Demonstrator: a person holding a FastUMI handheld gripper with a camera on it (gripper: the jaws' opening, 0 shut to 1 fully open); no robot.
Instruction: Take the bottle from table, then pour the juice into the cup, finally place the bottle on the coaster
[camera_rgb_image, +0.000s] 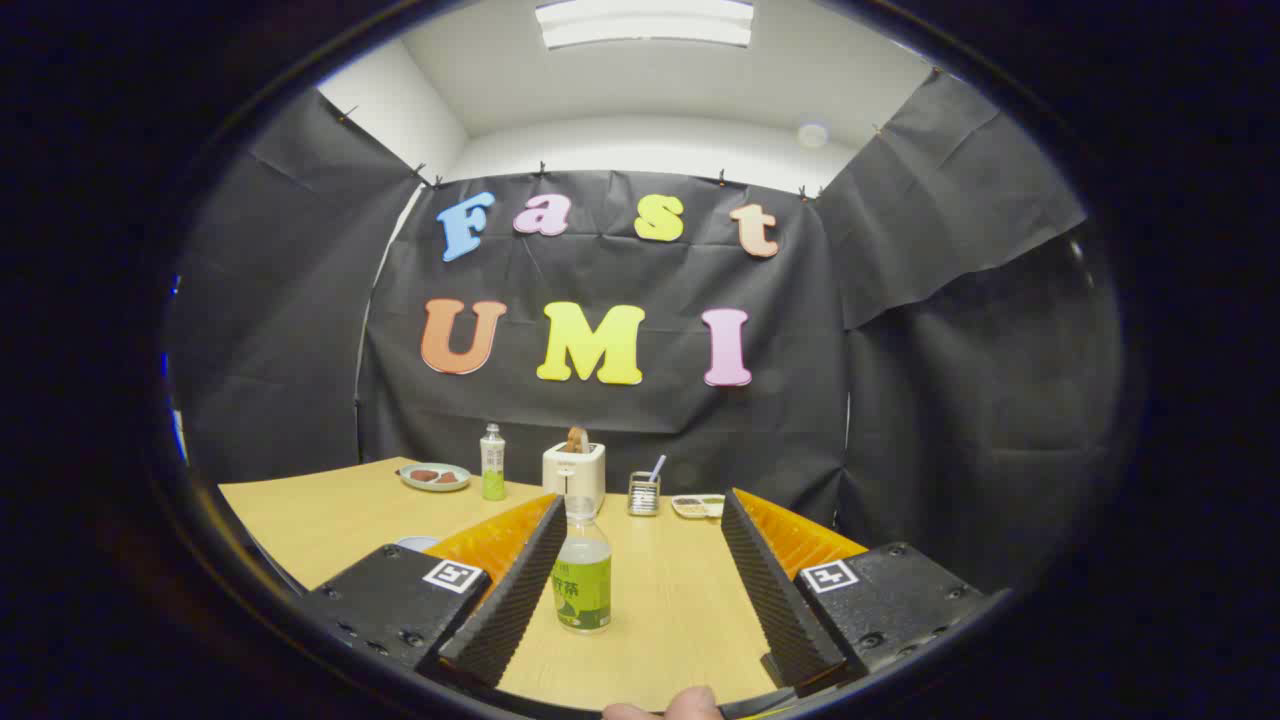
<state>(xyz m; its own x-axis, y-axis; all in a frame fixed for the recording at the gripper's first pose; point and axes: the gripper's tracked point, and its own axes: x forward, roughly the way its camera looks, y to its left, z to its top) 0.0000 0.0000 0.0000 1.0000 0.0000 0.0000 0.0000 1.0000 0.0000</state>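
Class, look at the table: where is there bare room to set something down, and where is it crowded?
Bare wood lies between the bottle and the open claw's far finger, and between the plate and the near table edge. The far edge is crowded: second bottle, toaster, holder, small dish.

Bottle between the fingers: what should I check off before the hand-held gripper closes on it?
1. Hand-held gripper open: ok, fingers spread wide.
2. Bottle between the fingers: ok, though it sits close to the left finger, off centre.
3. Bottle upright on the table: ok.
4. Right finger clear of the bottle: ok, wide gap.
5. Cap on or off: cannot tell.
6. Cup and coaster located: cannot tell.
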